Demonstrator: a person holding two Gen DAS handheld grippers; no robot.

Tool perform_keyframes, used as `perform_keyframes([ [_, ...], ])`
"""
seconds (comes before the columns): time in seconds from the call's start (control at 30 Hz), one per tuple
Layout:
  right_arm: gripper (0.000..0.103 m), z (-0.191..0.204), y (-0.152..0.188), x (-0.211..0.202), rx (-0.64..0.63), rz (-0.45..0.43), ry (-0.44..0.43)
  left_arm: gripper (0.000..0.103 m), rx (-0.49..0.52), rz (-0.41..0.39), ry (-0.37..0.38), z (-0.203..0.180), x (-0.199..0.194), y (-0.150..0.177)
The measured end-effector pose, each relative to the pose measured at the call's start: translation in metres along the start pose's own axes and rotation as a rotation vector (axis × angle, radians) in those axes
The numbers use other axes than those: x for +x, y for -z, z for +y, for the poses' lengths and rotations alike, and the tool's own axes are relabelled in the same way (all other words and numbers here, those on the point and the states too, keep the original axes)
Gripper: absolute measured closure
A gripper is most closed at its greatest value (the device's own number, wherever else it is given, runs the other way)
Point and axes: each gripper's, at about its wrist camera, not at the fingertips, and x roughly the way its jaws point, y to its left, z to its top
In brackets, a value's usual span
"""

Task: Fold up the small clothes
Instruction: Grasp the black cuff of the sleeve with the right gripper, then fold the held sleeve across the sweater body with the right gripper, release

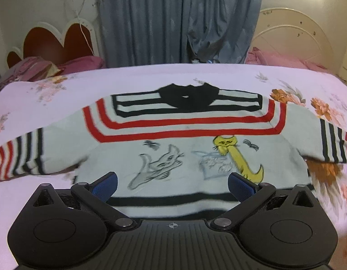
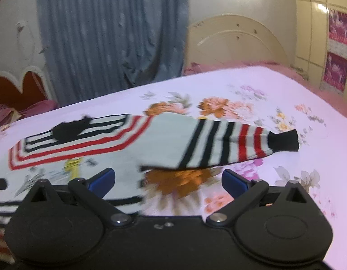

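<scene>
A small white sweater with red and black stripes, a black collar and cat drawings lies flat, front up, on the bed, sleeves spread to both sides. My left gripper is open and empty, just above the sweater's lower hem. My right gripper is open and empty, over the sweater's right side edge, below its right sleeve, which ends in a black cuff. The sweater's body fills the left of the right wrist view.
The bed has a pink floral sheet. Past it hang blue curtains. A red heart-shaped headboard with pink pillows is at the left, a cream headboard at the right.
</scene>
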Motion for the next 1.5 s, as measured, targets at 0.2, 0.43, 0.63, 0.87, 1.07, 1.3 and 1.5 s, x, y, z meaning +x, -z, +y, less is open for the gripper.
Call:
perform_keyframes([
  [0.2,0.003,-0.068,-0.011,0.053,0.124,0.063,0.053,0.000,0.014,0.005,0.002,-0.029,0.033,-0.010],
  [0.43,0.005,-0.131,-0.014,0.104,0.258,0.117,0.127,0.000,0.010,0.041,-0.014,-0.044,0.055,-0.017],
  [0.63,0.037,-0.153,-0.014,0.134,0.351,0.144,0.137,0.000,0.009,0.041,-0.046,-0.042,0.068,-0.023],
  [0.87,0.070,-0.164,-0.018,0.144,0.434,0.094,0.166,0.000,-0.002,0.044,-0.048,-0.036,0.076,-0.026],
  [1.07,0.091,-0.170,-0.024,0.139,0.461,0.041,0.139,0.000,0.016,0.049,-0.039,-0.038,0.079,-0.028],
  [1.3,0.095,-0.121,-0.055,0.120,0.286,-0.080,0.063,0.000,-0.015,0.038,-0.031,-0.027,0.076,-0.032],
  [1.5,0.096,-0.015,-0.077,0.119,0.086,-0.098,-0.186,0.000,-0.073,0.013,-0.037,0.000,0.068,-0.035],
])
